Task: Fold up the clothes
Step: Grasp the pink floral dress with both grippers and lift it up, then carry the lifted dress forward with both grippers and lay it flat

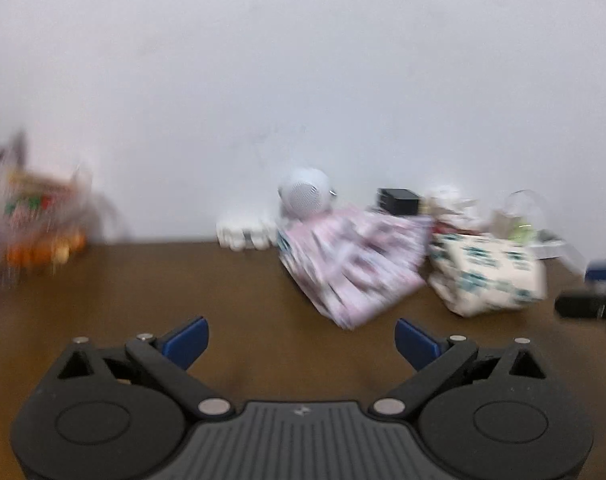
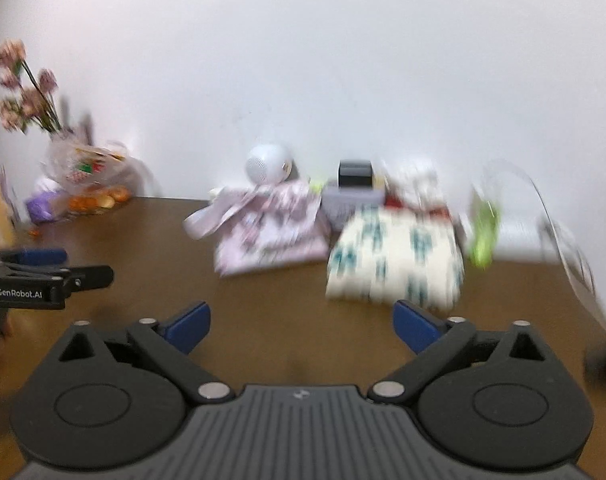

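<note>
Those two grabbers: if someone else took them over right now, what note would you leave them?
Left gripper: open, holding nothing, over the brown table.
Right gripper: open, holding nothing.
Pink patterned garment and cream garment with teal print lie folded side by side near the wall.
Done: both look folded.
Left: no unfolded clothes show; the views are blurred, so check.

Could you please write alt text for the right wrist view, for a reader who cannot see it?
The open right gripper hovers empty over a brown table, facing two folded garments near the wall: a pink patterned one and a cream one with teal marks. The left gripper enters at left; the picture is blurred.
</note>
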The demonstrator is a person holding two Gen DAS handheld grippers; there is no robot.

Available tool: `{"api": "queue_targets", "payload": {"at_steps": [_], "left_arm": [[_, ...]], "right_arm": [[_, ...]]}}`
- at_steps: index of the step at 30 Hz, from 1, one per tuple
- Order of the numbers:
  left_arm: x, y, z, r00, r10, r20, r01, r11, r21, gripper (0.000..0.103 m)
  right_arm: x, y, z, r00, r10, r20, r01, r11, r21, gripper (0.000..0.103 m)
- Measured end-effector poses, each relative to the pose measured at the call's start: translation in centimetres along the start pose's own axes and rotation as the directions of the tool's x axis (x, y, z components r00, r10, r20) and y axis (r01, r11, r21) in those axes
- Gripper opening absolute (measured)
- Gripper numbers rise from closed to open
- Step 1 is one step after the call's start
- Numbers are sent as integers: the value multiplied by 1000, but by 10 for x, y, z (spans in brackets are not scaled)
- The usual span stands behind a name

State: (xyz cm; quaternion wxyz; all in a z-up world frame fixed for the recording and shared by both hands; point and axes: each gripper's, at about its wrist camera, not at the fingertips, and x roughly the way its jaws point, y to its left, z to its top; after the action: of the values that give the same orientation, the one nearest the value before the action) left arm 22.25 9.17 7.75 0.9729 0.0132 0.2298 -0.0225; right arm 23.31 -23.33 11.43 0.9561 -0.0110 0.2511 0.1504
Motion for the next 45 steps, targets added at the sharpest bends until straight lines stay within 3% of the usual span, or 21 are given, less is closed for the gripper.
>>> {"api": "queue_targets", "payload": {"at_steps": [1, 3, 5, 7, 9, 10, 11, 13, 14, 17, 20, 22, 26, 28, 31, 37, 40, 42, 43, 45], "left_arm": [[20, 0, 9, 1000, 17, 3, -18, 1000, 8, 99], [58, 2, 20, 1000, 1, -14, -1, 1000, -18, 99], [99, 5, 28, 998, -21, -56, 18, 998, -53, 97], [125, 5, 31, 996, 0, -86, -4, 999, -46, 91], [145, 5, 31, 993, -3, -122, 0, 1000, -28, 66], [151, 10, 31, 989, -48, -142, 40, 997, -58, 39], [157, 14, 31, 983, -93, -161, 80, 993, -90, 4], [166, 29, 34, 971, -169, -168, 130, 967, -218, 0], [165, 36, 39, 974, -177, -145, 134, 954, -266, 0], [140, 49, 61, 980, -195, -45, 169, 927, -336, 0], [83, 54, 97, 972, -214, 91, 232, 922, -310, 0], [20, 51, 132, 950, -222, 220, 278, 922, -269, 0], [-122, 42, 188, 866, -214, 453, 311, 939, -150, 0], [-191, 36, 205, 821, -218, 528, 311, 946, -94, 0], [-283, 27, 212, 767, -217, 604, 290, 957, -25, 0], [-414, 12, 207, 684, -219, 695, 232, 970, 77, 0], [-448, 5, 208, 669, -238, 704, 207, 970, 130, 0], [-454, 1, 211, 677, -256, 690, 210, 966, 152, 0], [-450, -1, 214, 692, -270, 670, 226, 962, 155, 0], [-432, -5, 219, 723, -296, 624, 252, 954, 160, 0]], "right_arm": [[21, -10, 16, 1000, 6, -13, -7, 1000, -26, 94], [64, -15, 43, 999, 9, -31, -11, 999, -46, 81], [103, -16, 67, 999, 11, -47, -15, 997, -76, 78], [144, -13, 81, 996, 0, -85, -12, 991, -136, 76], [183, -12, 89, 986, -5, -169, -25, 984, -176, 69], [195, -10, 89, 980, -16, -196, -20, 983, -180, 65], [209, -9, 89, 974, -13, -224, -29, 982, -184, 56], [221, -10, 91, 971, -5, -238, -37, 984, -172, 25], [218, -10, 95, 976, -1, -220, -34, 988, -154, 1], [211, -13, 105, 986, 12, -165, -28, 995, -99, 0], [133, -3, 140, 996, 88, -21, -90, 989, -114, 0], [57, 13, 163, 990, 114, 88, -94, 974, -205, 0], [-87, 40, 197, 959, 132, 250, -36, 935, -353, 0], [-164, 53, 206, 940, 123, 319, 13, 920, -392, 0], [-264, 76, 205, 900, 100, 423, 104, 895, -433, 0], [-424, 120, 177, 833, 107, 544, 227, 830, -510, 0], [-477, 130, 169, 805, 89, 587, 277, 818, -504, 0], [-493, 127, 171, 799, 73, 597, 288, 825, -486, 0], [-498, 125, 172, 800, 66, 596, 288, 829, -479, 0], [-483, 115, 179, 826, 41, 562, 277, 839, -469, 0]]}}
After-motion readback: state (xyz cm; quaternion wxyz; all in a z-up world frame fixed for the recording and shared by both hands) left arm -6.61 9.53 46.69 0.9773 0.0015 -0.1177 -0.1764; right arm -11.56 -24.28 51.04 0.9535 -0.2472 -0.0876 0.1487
